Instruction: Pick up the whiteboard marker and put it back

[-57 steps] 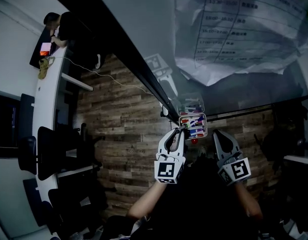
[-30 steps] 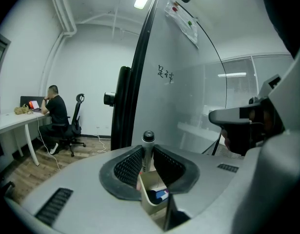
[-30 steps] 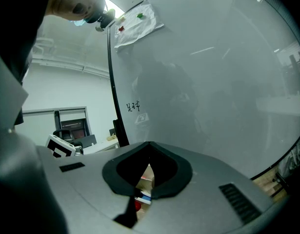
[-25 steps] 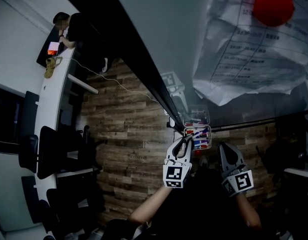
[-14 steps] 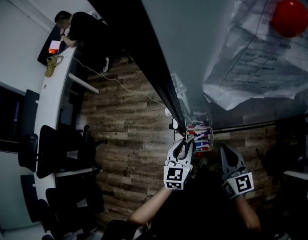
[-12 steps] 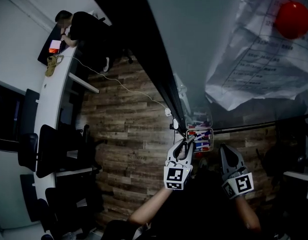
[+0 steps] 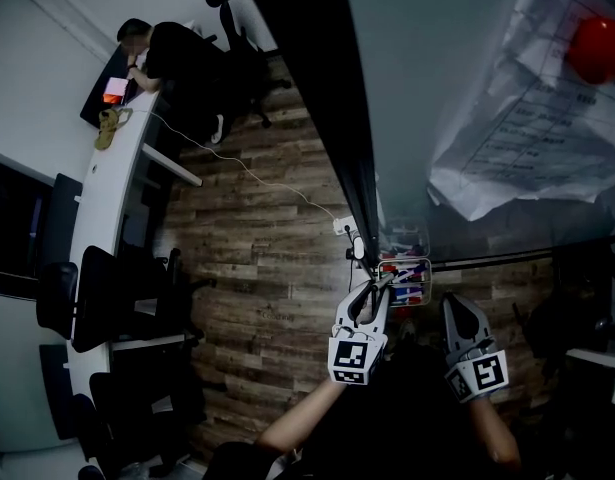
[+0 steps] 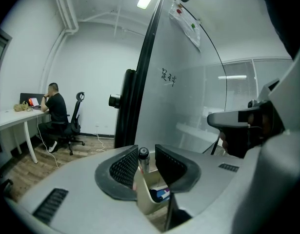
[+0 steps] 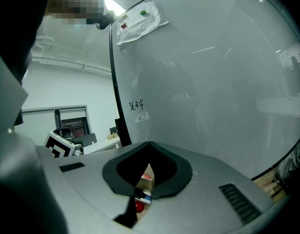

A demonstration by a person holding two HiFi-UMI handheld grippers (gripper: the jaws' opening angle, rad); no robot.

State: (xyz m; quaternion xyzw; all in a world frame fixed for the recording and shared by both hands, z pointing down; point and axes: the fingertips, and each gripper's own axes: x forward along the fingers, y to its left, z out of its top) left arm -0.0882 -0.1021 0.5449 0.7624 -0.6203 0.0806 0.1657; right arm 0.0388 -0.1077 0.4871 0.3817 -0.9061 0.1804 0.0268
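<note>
Dark-capped, the whiteboard marker (image 8: 143, 156) is seen upright between the jaws of the left tool (image 8: 146, 154). Its lower end is set in a pale holder (image 8: 149, 201) at the lower edge of the whiteboard (image 8: 189, 106). The jaws are being opened: a gap is visible between the marker and the right-hand pad, so the marker is not squeezed. Other coloured markers are seen lying in the holder. The right tool (image 9: 148, 153) is held just beside the left one, its jaw tips brought together with nothing between them. A printed sheet (image 7: 527, 138) is fixed to the board under a red round magnet (image 7: 597, 48). Across the wood-plank floor (image 7: 257, 258), a person (image 7: 172, 53) is seated at a white worktop (image 7: 107, 198).
</note>
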